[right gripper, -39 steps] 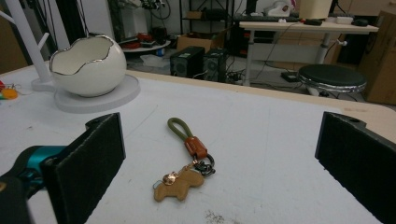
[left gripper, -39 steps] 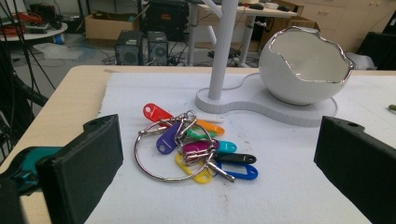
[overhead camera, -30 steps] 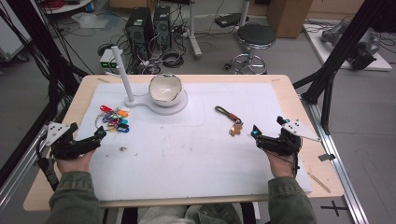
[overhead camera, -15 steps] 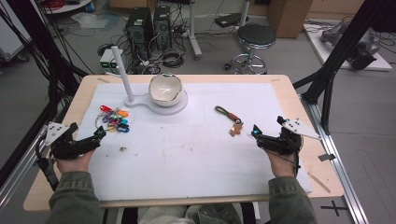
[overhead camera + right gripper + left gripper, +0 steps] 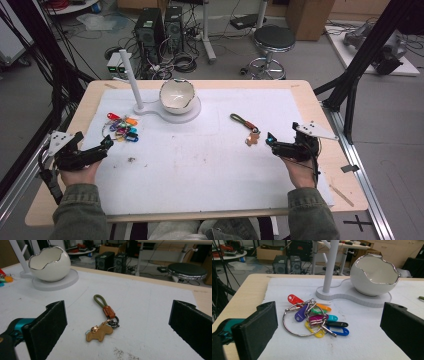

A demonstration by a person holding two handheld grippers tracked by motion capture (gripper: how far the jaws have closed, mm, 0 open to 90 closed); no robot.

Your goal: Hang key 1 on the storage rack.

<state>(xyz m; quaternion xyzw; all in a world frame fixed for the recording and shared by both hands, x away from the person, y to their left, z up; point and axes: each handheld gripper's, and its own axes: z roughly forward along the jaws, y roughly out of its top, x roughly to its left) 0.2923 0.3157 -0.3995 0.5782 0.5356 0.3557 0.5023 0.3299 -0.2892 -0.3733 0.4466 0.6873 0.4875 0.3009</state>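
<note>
1. Left gripper [image 5: 106,144]: in your left hand, low over the mat's near left part. Jaws spread wide, nothing between them.

2. Keys [image 5: 313,318]: a bunch of coloured tags (red, purple, orange, green, teal, magenta, yellow, black, blue) on a large metal ring. It lies flat on the mat just ahead of your left gripper, in line with the gap between the jaws and not touching either. In the high view [image 5: 122,128] it sits just beyond the jaw tips.

3. Right gripper [image 5: 270,142]: in your right hand, low over the mat's right part. Jaws wide apart, empty.

4. Keychain [image 5: 103,320]: olive cord loop, brown leather collar, dark ring, tan animal-shaped charm. It lies flat just ahead of your right gripper, between the lines of the two jaws, loop end farther from you, charm end nearer. No contact with the jaws.

5. Bowl [image 5: 374,275]: white, egg-shaped, with a jagged silvery rim. It stands on a white stand [image 5: 352,293] beyond the keys, ahead and to the right of your left gripper; ahead and far left of your right one.

6. Post [image 5: 330,265]: white, upright on the stand, left of the bowl.

7. Mat [image 5: 210,165]: white, covering most of the table [image 5: 325,110].
</note>
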